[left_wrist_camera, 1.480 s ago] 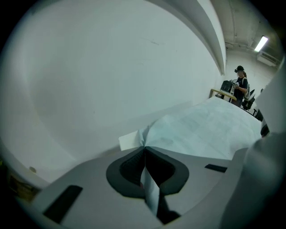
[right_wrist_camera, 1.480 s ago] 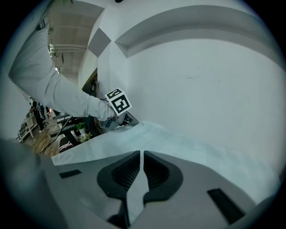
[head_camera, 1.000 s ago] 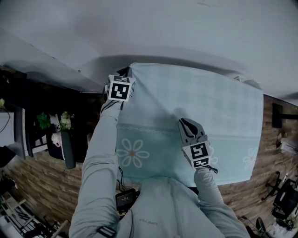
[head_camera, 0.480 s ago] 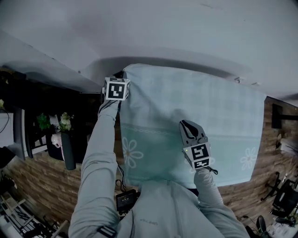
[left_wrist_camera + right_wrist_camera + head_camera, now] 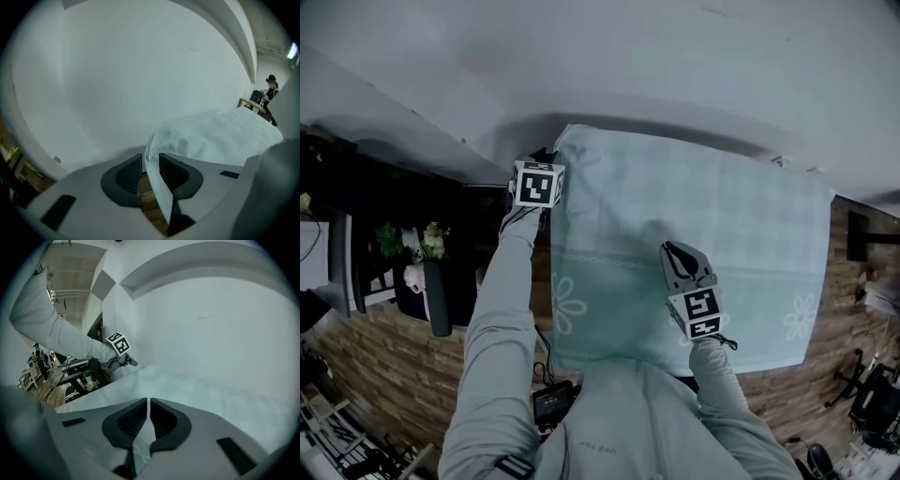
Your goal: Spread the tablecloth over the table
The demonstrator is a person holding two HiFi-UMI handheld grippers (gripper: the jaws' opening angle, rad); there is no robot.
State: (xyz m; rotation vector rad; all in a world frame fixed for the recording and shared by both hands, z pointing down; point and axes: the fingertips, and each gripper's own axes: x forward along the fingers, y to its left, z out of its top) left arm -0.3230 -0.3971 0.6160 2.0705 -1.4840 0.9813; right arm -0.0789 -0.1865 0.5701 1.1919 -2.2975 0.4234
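Head view: the pale blue tablecloth (image 5: 694, 234) lies spread out in the middle of the picture, right below the white wall (image 5: 628, 56). Its long side runs from left to right and dips a little toward the right. Its near edge hangs down at the bottom and has white flowers (image 5: 567, 305) on it.

The left gripper (image 5: 546, 155) is at the cloth's upper left corner. In the left gripper view its jaws (image 5: 151, 168) have just been opening and are now partly apart. The edge of the tablecloth (image 5: 225, 136) stands up between them. It leans on the right pad (image 5: 174, 173), and there is a gap to the left pad (image 5: 129, 176), so the pads do not squeeze it.

The right gripper (image 5: 668, 247) sits in the middle of the cloth, near the person. In the right gripper view its jaws (image 5: 148, 416) are almost closed and pinch a thin fold of the tablecloth (image 5: 197, 390).

The wood floor (image 5: 394, 356) fills the lower left, and small plants (image 5: 417, 242) stand at the left.
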